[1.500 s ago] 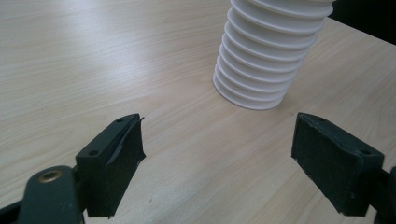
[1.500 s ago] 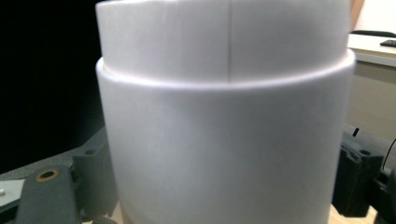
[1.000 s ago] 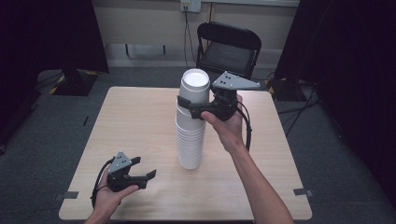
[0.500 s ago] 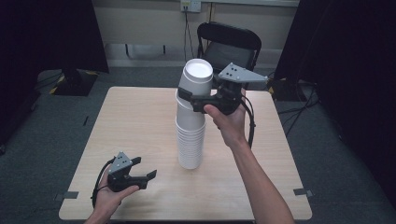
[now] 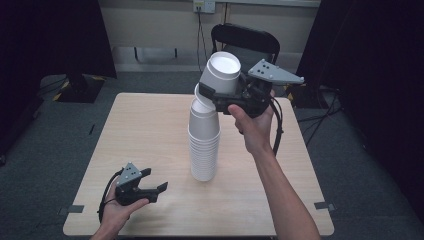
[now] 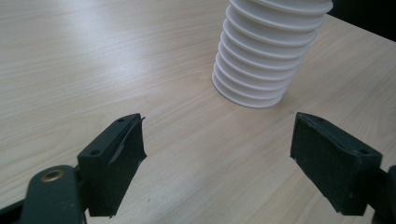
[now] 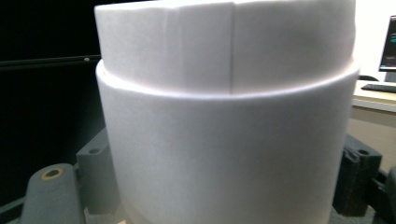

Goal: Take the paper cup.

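The whole stack of white cups (image 5: 204, 150) on the worktop (image 5: 150, 130) is seen from the high view; its ribbed base (image 6: 261, 70) is shown close in the left claw view. Two nested cups (image 7: 224, 121) are gripped, tilted, above the stack by the right claw (image 5: 220, 95), whose jaws have just been closing. The left claw (image 5: 152, 189) is held wide open, empty, near the worktop's front edge.

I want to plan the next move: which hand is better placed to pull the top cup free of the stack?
Right. Its tongs already clamp the top cup, tilted above the stack. The left tongs sit open, low beside the stack's base.
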### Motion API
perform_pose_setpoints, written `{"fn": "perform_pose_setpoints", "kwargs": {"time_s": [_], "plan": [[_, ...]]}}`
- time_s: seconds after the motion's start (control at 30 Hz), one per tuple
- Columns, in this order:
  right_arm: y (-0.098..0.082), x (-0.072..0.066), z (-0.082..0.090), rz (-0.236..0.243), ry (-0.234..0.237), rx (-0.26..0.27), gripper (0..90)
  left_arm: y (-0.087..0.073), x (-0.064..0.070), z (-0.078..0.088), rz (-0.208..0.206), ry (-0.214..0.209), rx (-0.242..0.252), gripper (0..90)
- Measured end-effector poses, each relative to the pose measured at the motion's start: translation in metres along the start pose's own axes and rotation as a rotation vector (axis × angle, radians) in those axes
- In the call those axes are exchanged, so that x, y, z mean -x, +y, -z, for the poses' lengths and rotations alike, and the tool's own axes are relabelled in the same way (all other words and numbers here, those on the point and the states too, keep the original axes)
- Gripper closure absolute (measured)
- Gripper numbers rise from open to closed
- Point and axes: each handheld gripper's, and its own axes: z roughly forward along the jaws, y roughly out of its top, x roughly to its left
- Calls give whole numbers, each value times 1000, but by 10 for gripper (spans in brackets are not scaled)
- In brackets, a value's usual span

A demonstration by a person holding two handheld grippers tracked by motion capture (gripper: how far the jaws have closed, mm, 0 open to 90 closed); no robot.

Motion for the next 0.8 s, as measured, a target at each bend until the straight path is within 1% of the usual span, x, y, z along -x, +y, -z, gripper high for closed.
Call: {"fn": "perform_pose_setpoints", "kwargs": {"time_s": [0.17,0.23,0.3,0.43,0.47,0.63,0.7,0.73,0.77,0.8], "plan": [[1,5,9,-11,-18,-2,168,0,1,-1,5,-4,1,174],[1,8,12,-9,-23,-1,169,0,0,0,1,-1,1,174],[0,10,15,-22,-31,-5,169,0,0,0,3,-2,2,174],[-3,15,21,-26,-50,-13,169,-1,0,-1,3,-2,1,176],[-7,19,25,-38,-63,-21,169,-1,0,-1,6,-1,-1,176],[-14,26,38,-65,-83,-24,169,-2,-1,-1,5,6,-2,177],[-15,27,40,-65,-85,-30,169,-2,-1,-2,4,7,-1,177],[-16,28,42,-69,-90,-35,169,-2,0,-2,-3,14,-2,177],[-18,29,44,-71,-92,-40,170,-2,0,-2,-18,18,-2,176],[-21,31,47,-71,-98,-47,170,-1,2,-2,-37,23,0,157]]}}
